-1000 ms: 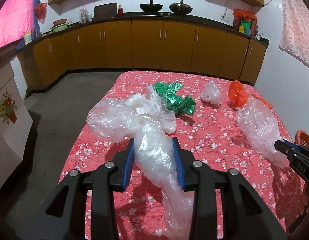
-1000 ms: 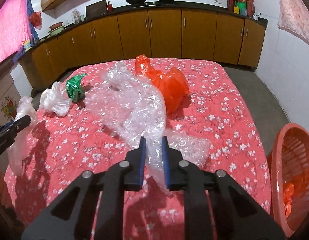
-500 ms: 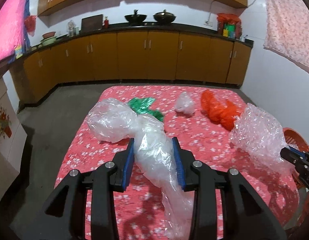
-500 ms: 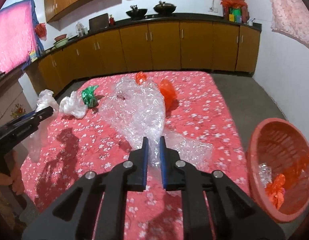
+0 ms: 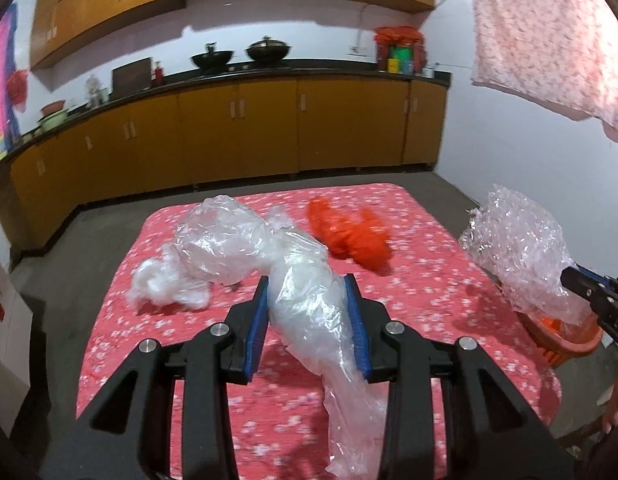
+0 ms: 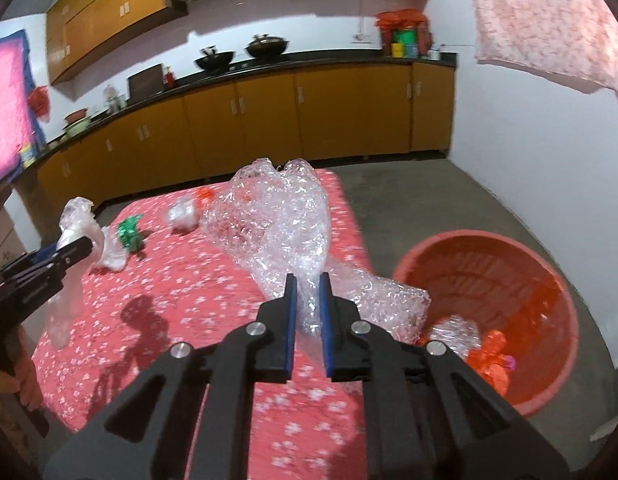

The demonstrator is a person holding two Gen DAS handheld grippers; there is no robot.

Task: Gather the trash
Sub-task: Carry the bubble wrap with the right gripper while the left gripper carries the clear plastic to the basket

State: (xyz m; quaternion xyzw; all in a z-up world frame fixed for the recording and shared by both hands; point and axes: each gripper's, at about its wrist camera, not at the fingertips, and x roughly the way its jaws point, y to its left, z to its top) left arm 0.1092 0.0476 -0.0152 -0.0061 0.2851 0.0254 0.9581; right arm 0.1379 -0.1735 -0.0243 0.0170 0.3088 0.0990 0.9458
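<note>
the orange basket (image 6: 485, 312) sits at 4 o'clock off the bed (image 6: 213, 280). the right gripper (image 6: 307, 316) pinches light, springy bubble wrap (image 6: 277, 224); the left gripper (image 5: 307, 320) clamps a soft, slippery clear bag (image 5: 309, 300) mid-bunch. both handle best gripped at gathered folds.

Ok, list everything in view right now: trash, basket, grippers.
clear plastic bag: 1, clear, in left gripper.
bubble wrap sheet: 1, clear, in right gripper.
orange plastic bag: 1, orange, on bedspread.
green foil wrapper: 1, green, on bedspread.
small crumpled clear bag: 1, clear, on bedspread.
red floral bedspread: 1, red.
orange plastic basket: 1, on floor right, holds trash.
left gripper: black, blue pads.
right gripper: black, blue pads.
</note>
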